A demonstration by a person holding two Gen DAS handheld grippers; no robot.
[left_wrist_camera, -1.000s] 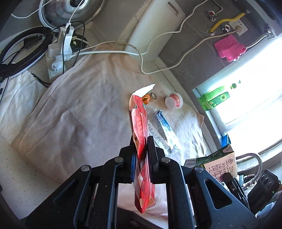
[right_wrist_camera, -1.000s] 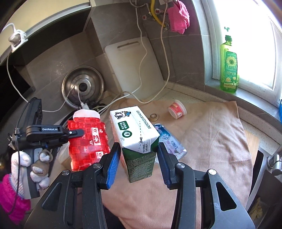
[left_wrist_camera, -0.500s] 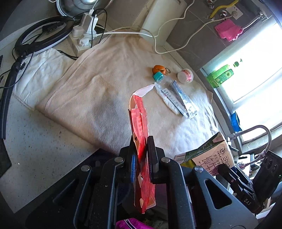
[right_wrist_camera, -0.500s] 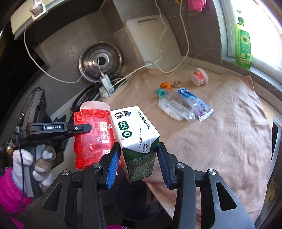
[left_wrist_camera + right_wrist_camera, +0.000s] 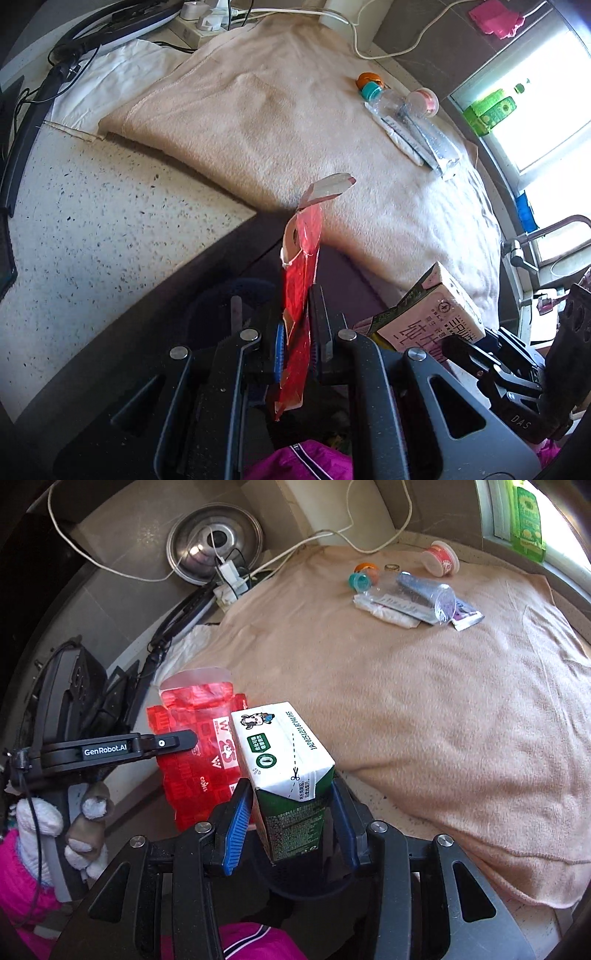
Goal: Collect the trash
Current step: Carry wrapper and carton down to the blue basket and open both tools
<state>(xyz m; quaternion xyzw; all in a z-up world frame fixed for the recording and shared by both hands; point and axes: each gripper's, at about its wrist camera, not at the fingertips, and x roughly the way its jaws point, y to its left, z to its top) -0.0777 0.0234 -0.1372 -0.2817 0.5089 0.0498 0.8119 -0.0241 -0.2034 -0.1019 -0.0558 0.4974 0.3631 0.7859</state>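
My left gripper [image 5: 295, 332] is shut on a flattened red carton [image 5: 301, 288], held edge-on past the counter's front edge, above a dark round bin [image 5: 236, 291]. In the right wrist view that red carton [image 5: 192, 746] shows flat, with the left gripper [image 5: 162, 743] clamped on it. My right gripper [image 5: 291, 812] is shut on a green-and-white milk carton [image 5: 284, 760], also over the dark bin [image 5: 306, 882]; the milk carton [image 5: 432, 317] appears at the lower right of the left wrist view. On the beige towel [image 5: 406, 686] lie a clear plastic bottle [image 5: 406, 587], wrappers [image 5: 391, 609] and a small cup [image 5: 439, 559].
A speckled counter [image 5: 92, 229] runs left of the towel. At the back stand a steel lid [image 5: 214, 546], a power strip with cables [image 5: 229, 576] and a white cutting board [image 5: 343, 509]. A green bottle [image 5: 528, 520] stands at the window. A gloved hand [image 5: 44, 830] holds the left gripper.
Both grippers have drawn back and down off the towel, past the counter edge, with their cartons still held. The dark bin has come into view beneath them.
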